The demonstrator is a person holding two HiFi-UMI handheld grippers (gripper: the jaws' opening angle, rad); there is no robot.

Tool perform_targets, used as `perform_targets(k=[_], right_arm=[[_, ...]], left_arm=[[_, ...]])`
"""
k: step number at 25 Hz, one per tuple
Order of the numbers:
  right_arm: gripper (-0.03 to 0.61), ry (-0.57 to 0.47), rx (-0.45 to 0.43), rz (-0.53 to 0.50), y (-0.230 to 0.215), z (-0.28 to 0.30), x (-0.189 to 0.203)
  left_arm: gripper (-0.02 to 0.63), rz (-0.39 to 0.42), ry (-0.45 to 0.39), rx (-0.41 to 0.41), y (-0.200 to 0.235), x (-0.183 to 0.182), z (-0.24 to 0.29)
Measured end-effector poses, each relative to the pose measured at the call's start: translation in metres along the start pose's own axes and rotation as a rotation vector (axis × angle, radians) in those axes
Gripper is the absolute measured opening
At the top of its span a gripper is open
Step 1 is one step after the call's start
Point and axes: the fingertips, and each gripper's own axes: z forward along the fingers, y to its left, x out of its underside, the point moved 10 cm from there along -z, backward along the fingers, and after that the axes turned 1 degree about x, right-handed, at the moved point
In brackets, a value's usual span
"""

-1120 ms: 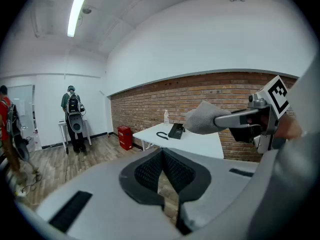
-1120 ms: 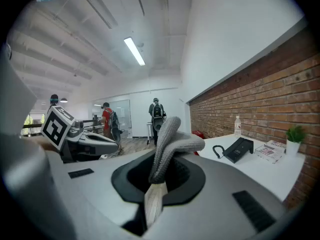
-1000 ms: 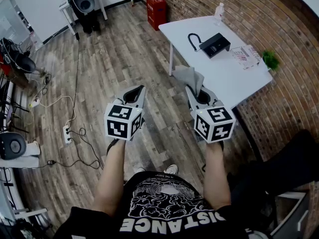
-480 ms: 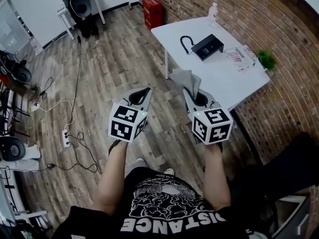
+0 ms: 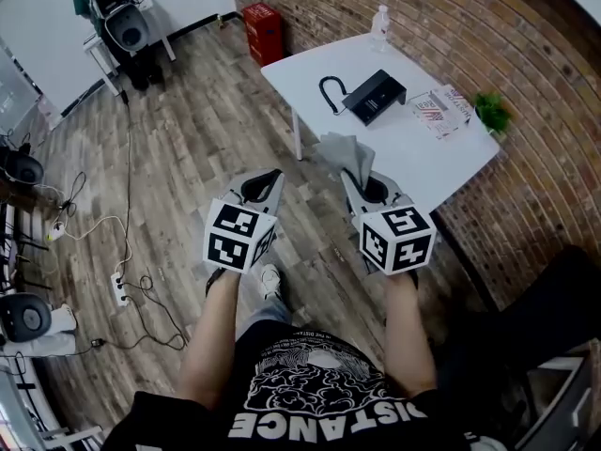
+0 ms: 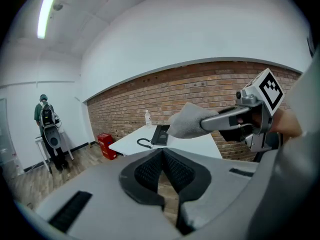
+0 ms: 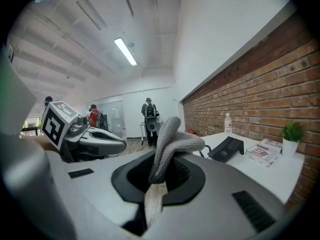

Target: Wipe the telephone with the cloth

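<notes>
A black telephone (image 5: 375,95) with a coiled cord lies on the white table (image 5: 413,148); it also shows as the telephone (image 7: 226,148) and the telephone (image 6: 161,134) in the gripper views. My right gripper (image 5: 357,178) is shut on a grey cloth (image 5: 345,152), which sticks up between the jaws as the cloth (image 7: 172,143). The gripper hovers over the floor just short of the table's near edge. My left gripper (image 5: 267,181) is shut with nothing in it, held beside the right one.
A water bottle (image 5: 379,21), a printed box (image 5: 439,111) and a small green plant (image 5: 491,113) stand on the table by the brick wall. A red crate (image 5: 264,30) sits on the floor. Cables and a power strip (image 5: 119,285) lie at left. People stand far off.
Both grippers stay together while the view has shifted: the table and telephone now sit further left and nearer. A shoe has stepped forward below the left gripper.
</notes>
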Motion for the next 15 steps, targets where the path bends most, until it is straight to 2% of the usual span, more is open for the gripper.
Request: perform_targets(k=[11,15], right_arm=[[0.012,0.055,0.156,0.032,-0.029,0.093,-0.026],[0.012,0.068,0.220,0.039,-0.037,0.127,-0.040]], left_arm=[[0.008,-0.010,-0.064,0.222,0.102,-0.020,0.087],[0.006,-0.023,-0.041,0.292,0.141,-0.028,0.120]])
